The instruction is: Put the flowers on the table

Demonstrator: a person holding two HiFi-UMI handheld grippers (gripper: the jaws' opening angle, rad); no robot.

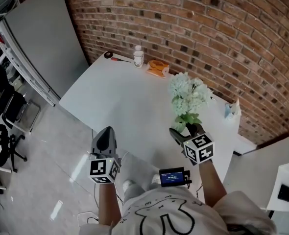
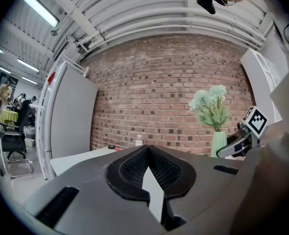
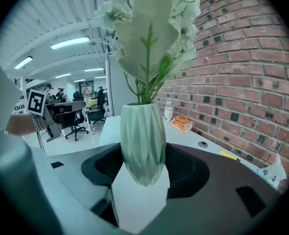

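Observation:
A bunch of pale white-green flowers (image 1: 187,97) stands in a ribbed green vase (image 3: 143,141). My right gripper (image 1: 186,131) is shut on the vase's lower body and holds it upright over the near right part of the white table (image 1: 120,97). In the right gripper view the blooms (image 3: 149,28) fill the top, and the vase's base hangs between the jaws of the right gripper (image 3: 143,165). My left gripper (image 1: 104,138) is shut and empty, off the table's near edge. The left gripper view shows the left gripper (image 2: 149,173) and, at the right, the vase (image 2: 218,143).
At the table's far end stand a small white bottle (image 1: 138,56), an orange packet (image 1: 157,68) and a red-handled tool (image 1: 116,58). A pale blue bag (image 1: 231,109) sits at the right edge. A brick wall runs behind, a grey panel (image 1: 41,38) at the left, office chairs (image 1: 7,111) beyond.

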